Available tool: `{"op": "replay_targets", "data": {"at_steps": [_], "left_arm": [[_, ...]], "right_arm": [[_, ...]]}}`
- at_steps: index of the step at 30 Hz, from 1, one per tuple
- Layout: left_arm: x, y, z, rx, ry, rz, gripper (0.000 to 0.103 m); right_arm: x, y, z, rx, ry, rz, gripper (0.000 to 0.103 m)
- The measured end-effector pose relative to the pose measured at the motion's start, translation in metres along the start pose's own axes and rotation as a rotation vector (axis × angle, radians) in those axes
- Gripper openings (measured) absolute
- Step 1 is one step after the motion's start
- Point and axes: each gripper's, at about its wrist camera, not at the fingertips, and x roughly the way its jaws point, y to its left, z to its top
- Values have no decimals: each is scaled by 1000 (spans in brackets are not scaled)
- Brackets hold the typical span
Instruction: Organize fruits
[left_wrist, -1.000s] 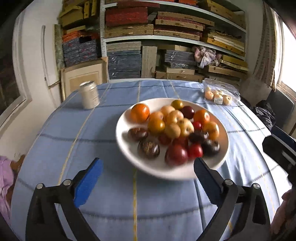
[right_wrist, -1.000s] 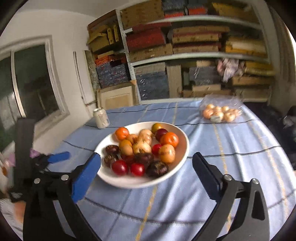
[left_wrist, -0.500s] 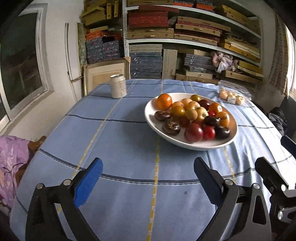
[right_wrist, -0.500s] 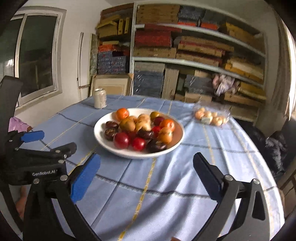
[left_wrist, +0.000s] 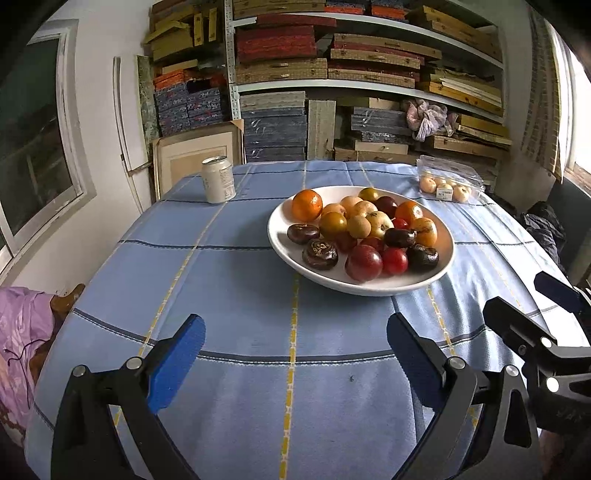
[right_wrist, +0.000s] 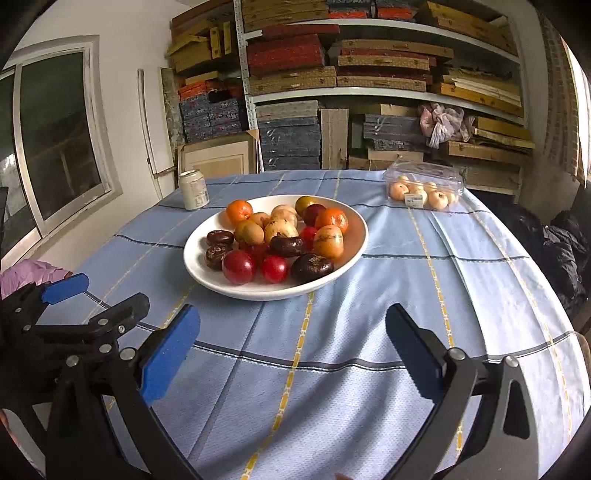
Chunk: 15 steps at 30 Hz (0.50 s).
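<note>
Fruit (left_wrist: 362, 232) lies heaped in the white bowl (left_wrist: 280, 243) on the blue-clothed table (left_wrist: 229, 280), right of centre in the left view, with a can (left_wrist: 218, 180) near the far left edge and a clear box (right_wrist: 424, 188) of pale fruit near the far right. Both tools hang back over the near edge of the table, well apart from the bowl: the left gripper (left_wrist: 295, 360) stands wide and empty, and so does the right gripper (right_wrist: 293, 349).

The heap fits either a mixed pile waiting to be sorted or fruit already gathered into the bowl; nothing here settles which, so I judge no step to be in hand.

The pieces are small, round and smooth: orange ones at the back, yellow-tan ones in the middle, glossy red ones and dark wrinkled ones at the front. They touch and overlap, so any pinch would likely nudge neighbours and set them rolling.
</note>
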Motion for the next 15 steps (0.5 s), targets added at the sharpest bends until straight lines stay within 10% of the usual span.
{"op": "replay_targets", "data": {"at_steps": [15], "left_arm": [[0,0,0,-9,1,-4,99]], "right_arm": [[1,0,0,-1,7,-2,99]]}}
